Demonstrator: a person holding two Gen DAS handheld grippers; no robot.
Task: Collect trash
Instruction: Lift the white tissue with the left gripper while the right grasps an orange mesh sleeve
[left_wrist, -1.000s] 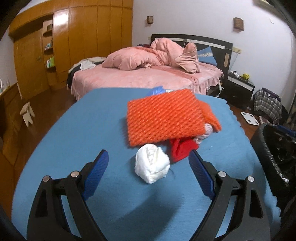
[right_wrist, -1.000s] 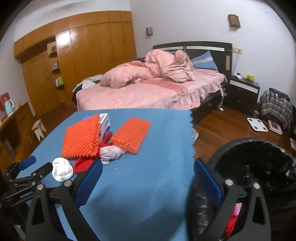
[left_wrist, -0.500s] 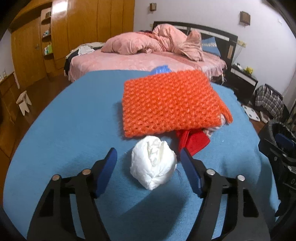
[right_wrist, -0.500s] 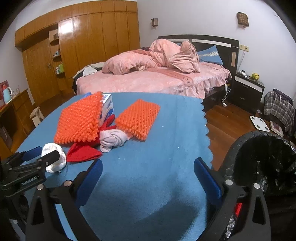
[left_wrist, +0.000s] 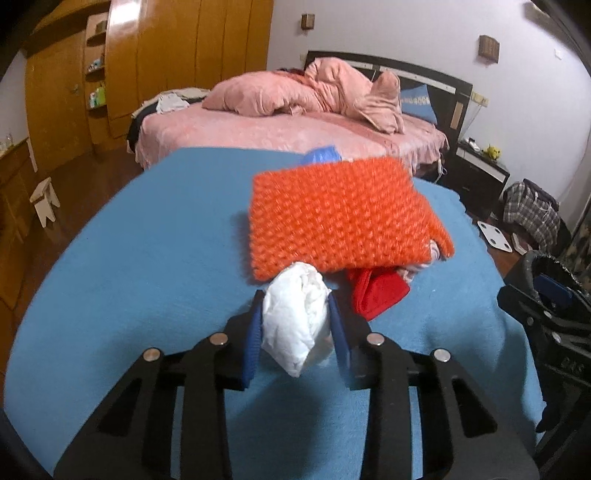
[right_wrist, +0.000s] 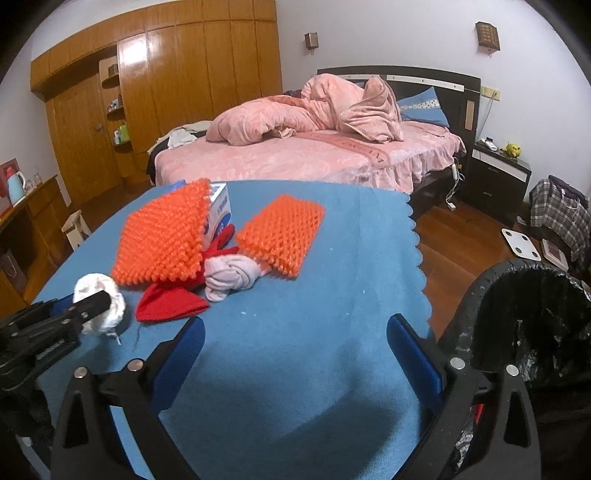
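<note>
With the white paper wad (left_wrist: 295, 317) pinched at the table's (left_wrist: 147, 266) near edge by the left tool (left_wrist: 297, 332), it should be lifted straight, clear of the orange pad (left_wrist: 343, 218), toward the bin (right_wrist: 535, 325), the right tool (right_wrist: 295, 354) being spread and empty

Bare bench (right_wrist: 314, 295) lies open between the trash pile (right_wrist: 221, 251) and the bin (right_wrist: 528, 314) at its right edge

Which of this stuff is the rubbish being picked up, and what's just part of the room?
Job:
white wad, in the left hand-held gripper
orange foam nets
red scrap
pink wad
black bin

Room:
bed
wardrobe
nightstand
</note>
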